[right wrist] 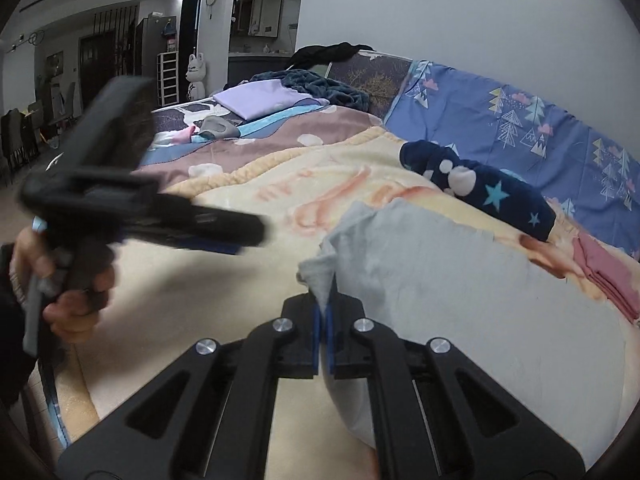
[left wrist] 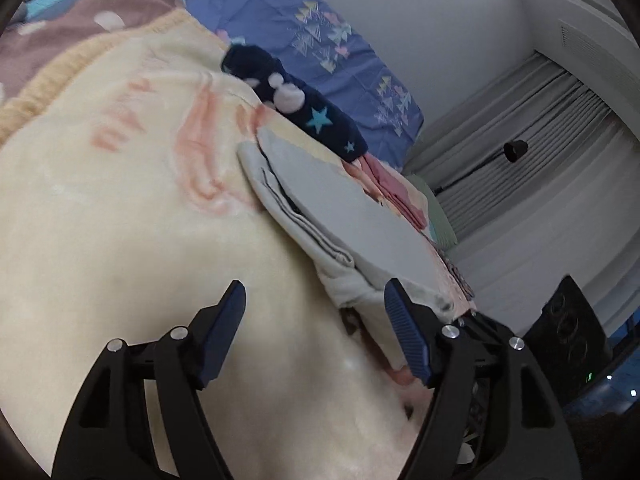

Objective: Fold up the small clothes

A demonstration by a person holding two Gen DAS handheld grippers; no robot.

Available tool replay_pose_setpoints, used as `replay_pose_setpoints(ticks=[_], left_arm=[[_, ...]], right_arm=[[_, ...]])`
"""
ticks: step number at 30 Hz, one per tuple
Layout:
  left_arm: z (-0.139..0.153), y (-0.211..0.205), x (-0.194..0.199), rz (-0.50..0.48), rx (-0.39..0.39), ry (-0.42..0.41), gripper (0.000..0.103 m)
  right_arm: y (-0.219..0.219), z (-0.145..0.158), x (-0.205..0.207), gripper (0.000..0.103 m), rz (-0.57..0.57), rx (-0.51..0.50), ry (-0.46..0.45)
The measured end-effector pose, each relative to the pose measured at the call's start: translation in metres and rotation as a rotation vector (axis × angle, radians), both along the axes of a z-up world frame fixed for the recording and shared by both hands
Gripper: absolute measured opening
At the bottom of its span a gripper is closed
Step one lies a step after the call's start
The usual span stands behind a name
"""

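A small light grey garment (right wrist: pixel 472 296) lies folded on a cream blanket (right wrist: pixel 208 280); it also shows in the left wrist view (left wrist: pixel 344 216) with its layered edges stacked. My right gripper (right wrist: pixel 323 316) is shut on a bunched corner of the grey garment and holds it up. My left gripper (left wrist: pixel 314 316) is open and empty above the blanket, its right finger close to the garment's near edge. The left gripper also shows blurred in the right wrist view (right wrist: pixel 224 232), held in a hand.
A dark blue star-patterned cloth (right wrist: pixel 480 188) lies beyond the garment, with folded pink clothes (right wrist: pixel 608 276) to its right. A blue patterned sheet (right wrist: pixel 520 128) covers the back. A lilac folded piece (right wrist: pixel 260 100) lies far back. A dark speaker (left wrist: pixel 572 328) stands beside the bed.
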State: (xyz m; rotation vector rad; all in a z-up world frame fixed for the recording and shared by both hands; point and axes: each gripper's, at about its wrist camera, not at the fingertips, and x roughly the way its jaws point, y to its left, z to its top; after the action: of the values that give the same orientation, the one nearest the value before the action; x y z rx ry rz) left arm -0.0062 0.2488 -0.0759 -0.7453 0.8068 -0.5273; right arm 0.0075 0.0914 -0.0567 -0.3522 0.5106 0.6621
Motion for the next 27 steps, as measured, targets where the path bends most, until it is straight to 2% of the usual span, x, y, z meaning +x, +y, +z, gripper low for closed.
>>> replay_pose_setpoints(ticks=[2,4,6,7,8,9,11,13,15,17,18,19,20,21,23,25,27], left_arm=[[-0.015,-0.009,0.035,-0.048,-0.056,0.072,0.072],[-0.034,-0.014,0.072,-0.052,-0.118,0.150,0.072],[-0.038,-0.014,0.096,-0.029,-0.169,0.150,0.068],[-0.033,-0.012,0.104,-0.009,-0.176,0.124,0.060],[-0.029,-0.011,0.109,0.009,-0.168,0.114,0.021],[-0.022,-0.008,0.114,0.024,-0.172,0.100,0.006],[-0.005,-0.005,0.114,0.045,-0.163,0.032,0.006],[0.008,-0.010,0.110,0.041,-0.070,-0.062,0.006],[-0.006,-0.012,0.112,0.053,-0.020,-0.047,0.006],[-0.037,-0.008,0.114,0.070,-0.033,0.022,0.007],[-0.052,-0.003,0.113,0.078,-0.072,0.054,0.009],[-0.055,0.007,0.111,0.073,-0.147,0.047,0.009],[-0.051,0.014,0.107,0.074,-0.181,0.025,0.013],[-0.046,0.018,0.103,0.079,-0.180,0.003,0.029],[-0.043,0.016,0.099,0.071,-0.167,-0.030,0.042],[-0.042,0.007,0.102,0.052,-0.105,-0.013,0.044],[-0.037,-0.002,0.107,0.027,-0.068,-0.025,0.058]], right_arm=[[0.005,-0.006,-0.009,0.002,0.011,-0.019,-0.011],[0.010,-0.009,-0.013,0.002,0.018,-0.040,-0.018],[0.016,-0.012,-0.016,0.002,0.023,-0.059,-0.020],[0.018,-0.012,-0.017,0.002,0.027,-0.065,-0.018],[0.020,-0.012,-0.018,0.002,0.032,-0.065,-0.015],[0.020,-0.010,-0.021,0.002,0.036,-0.059,-0.018],[0.019,0.000,-0.033,0.002,0.054,-0.038,-0.055],[0.019,0.004,-0.038,0.002,0.057,-0.053,-0.092],[0.026,-0.010,-0.033,0.002,0.074,-0.129,-0.066],[0.032,-0.030,-0.029,0.002,0.069,-0.198,-0.020],[0.035,-0.039,-0.030,0.003,0.075,-0.223,0.002],[0.036,-0.044,-0.034,0.005,0.080,-0.240,-0.001],[0.037,-0.046,-0.039,0.008,0.083,-0.256,-0.023],[0.039,-0.047,-0.046,0.012,0.090,-0.270,-0.051],[0.042,-0.048,-0.057,0.025,0.088,-0.306,-0.109],[0.046,-0.053,-0.059,0.042,0.063,-0.359,-0.151],[0.053,-0.066,-0.054,0.043,0.003,-0.448,-0.176]])
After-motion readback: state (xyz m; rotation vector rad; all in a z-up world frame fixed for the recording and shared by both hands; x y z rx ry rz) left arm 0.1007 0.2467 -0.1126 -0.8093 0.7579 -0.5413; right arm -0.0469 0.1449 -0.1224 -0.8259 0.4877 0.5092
